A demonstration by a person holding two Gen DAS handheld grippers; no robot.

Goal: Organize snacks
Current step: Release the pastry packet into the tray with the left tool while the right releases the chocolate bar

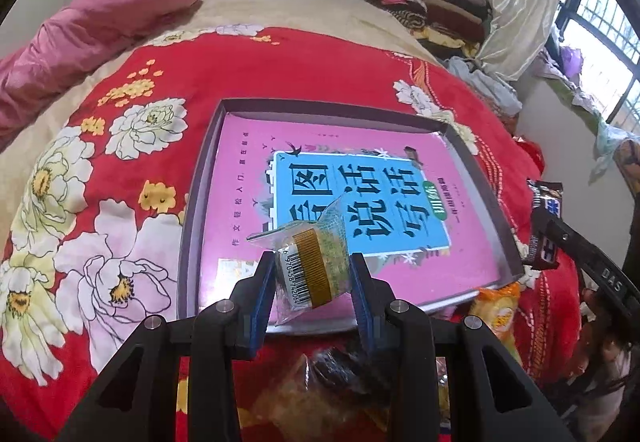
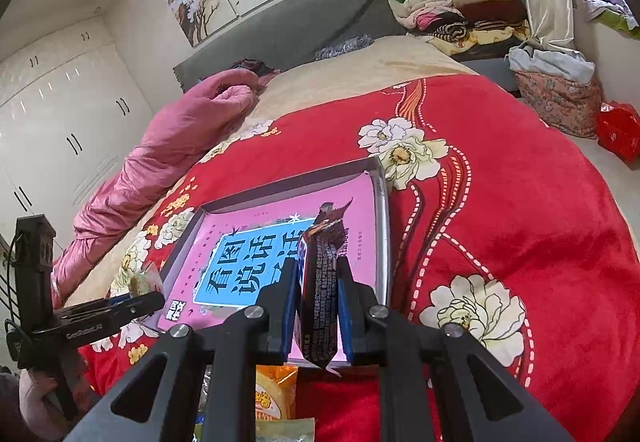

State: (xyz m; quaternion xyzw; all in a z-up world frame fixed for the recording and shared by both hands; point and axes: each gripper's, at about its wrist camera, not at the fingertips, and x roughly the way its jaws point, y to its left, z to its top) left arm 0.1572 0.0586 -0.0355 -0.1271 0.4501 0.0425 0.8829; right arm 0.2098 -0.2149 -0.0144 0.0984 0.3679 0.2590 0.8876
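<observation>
Two grippers loaded: left gripper (image 1: pixel 314 296) clamps a clear-wrapped cake (image 1: pixel 316 266); right gripper (image 2: pixel 318 316), at its three o'clock, pinches a dark snack bar (image 2: pixel 320 294) above the tray (image 1: pixel 192 226).

I see a red bedspread (image 1: pixel 120 89) with white and yellow flowers, pink book (image 1: pixel 320 201) with blue title panel in a grey tray (image 1: pixel 196 217), clear green-and-gold snack packet (image 1: pixel 316 262), dark brown wrapper (image 2: pixel 320 282), orange packet (image 1: pixel 500 310), pink quilt (image 1: pixel 80 33).
</observation>
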